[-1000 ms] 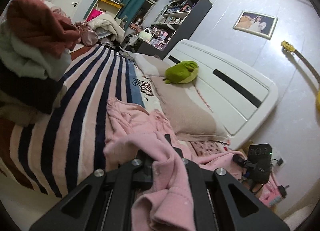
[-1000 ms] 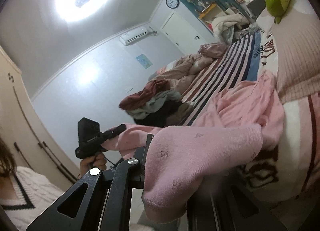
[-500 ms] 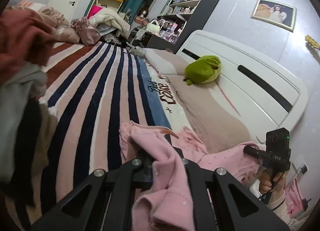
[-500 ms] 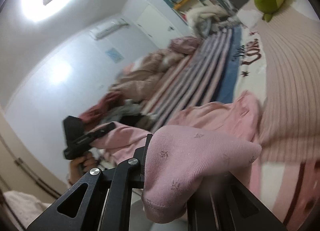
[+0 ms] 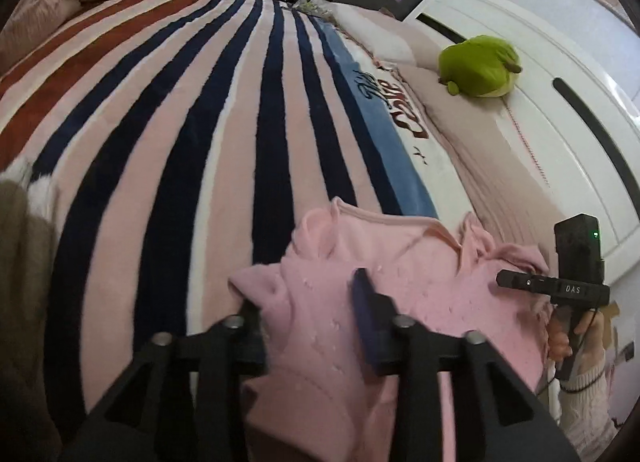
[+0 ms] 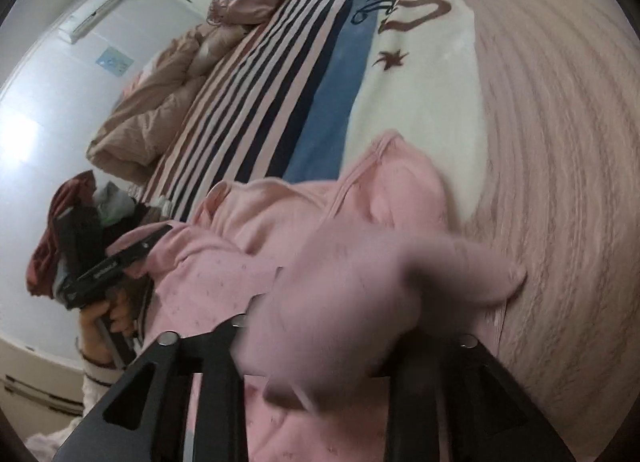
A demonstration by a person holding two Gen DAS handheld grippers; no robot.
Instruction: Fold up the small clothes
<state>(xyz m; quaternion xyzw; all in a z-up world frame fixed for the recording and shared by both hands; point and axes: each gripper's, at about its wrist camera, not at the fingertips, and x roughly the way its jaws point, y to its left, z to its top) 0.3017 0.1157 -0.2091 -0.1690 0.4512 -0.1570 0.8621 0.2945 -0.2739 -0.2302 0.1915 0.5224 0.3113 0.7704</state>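
A small pink garment (image 5: 400,262) lies spread on the striped blanket (image 5: 180,142), its neckline pointing away from me. My left gripper (image 5: 308,294) has its jaws apart, and the garment's left edge lies loose between them. My right gripper (image 6: 340,302) is wrapped in a blurred fold of the same pink garment (image 6: 280,222), and its fingers are hidden. In the left wrist view the right gripper (image 5: 520,282) rests at the garment's right edge. In the right wrist view the left gripper (image 6: 152,240) is at its left edge.
A green plush (image 5: 478,64) sits on beige pillows (image 5: 480,150) by the white headboard (image 5: 560,74). A pile of dark and red clothes (image 6: 76,222) lies at the bed's left. A pink-brown duvet (image 6: 160,102) is bunched at the far end.
Both grippers have come down with the pink garment and laid it flat on the blanket. The left jaws, shut on the cloth before, now stand apart.
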